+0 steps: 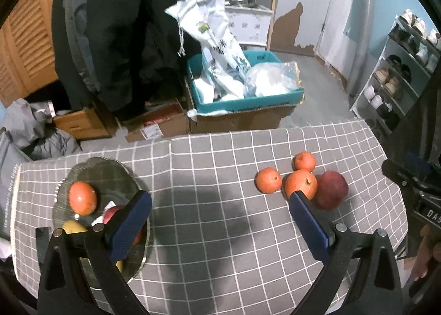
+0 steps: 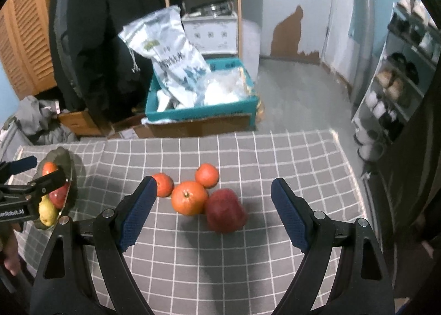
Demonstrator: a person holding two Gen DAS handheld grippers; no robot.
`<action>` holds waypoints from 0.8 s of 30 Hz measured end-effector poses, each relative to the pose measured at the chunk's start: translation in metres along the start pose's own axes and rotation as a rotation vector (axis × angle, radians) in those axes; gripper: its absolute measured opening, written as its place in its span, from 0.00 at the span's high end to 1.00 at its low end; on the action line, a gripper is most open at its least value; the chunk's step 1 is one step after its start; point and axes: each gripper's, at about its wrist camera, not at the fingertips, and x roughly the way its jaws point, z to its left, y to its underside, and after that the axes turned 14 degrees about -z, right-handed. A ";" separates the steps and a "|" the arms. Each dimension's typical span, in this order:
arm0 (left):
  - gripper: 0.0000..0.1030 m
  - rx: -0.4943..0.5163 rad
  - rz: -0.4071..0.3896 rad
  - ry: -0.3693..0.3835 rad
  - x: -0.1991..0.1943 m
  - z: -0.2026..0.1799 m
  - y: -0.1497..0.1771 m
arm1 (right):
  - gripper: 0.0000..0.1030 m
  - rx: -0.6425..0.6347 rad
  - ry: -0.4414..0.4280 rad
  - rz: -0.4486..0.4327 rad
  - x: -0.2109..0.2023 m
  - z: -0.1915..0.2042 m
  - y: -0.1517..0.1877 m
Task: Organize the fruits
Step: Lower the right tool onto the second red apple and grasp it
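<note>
Both views were dim indoor shots with a cool, bluish cast. Light fell from above and behind, throwing soft dark shadows onto the checked tablecloth [image 1: 220, 177] ahead of each tool. A small highlight sat on the orange [image 1: 82, 197] in the glass dish [image 1: 110, 169], whose rim gave a faint sheen. The fisheye lens bent straight lines outward, and black corners framed each picture. The shoe rack [image 2: 397, 72] and the floor were smeared by motion in the right view, and the red apple [image 2: 225, 211] looked soft-edged. The dark coat [image 1: 124, 26] lost nearly all detail.
</note>
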 end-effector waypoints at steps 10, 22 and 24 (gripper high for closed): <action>0.02 0.002 0.081 0.008 0.049 -0.013 0.016 | 0.17 0.014 0.003 0.142 0.048 -0.010 0.029; 0.02 -0.053 0.156 0.004 0.089 -0.006 0.032 | 0.18 -0.013 0.005 0.254 0.089 -0.016 0.057; 0.02 -0.047 0.165 0.005 0.094 -0.007 0.034 | 0.18 -0.003 -0.002 0.270 0.096 -0.020 0.061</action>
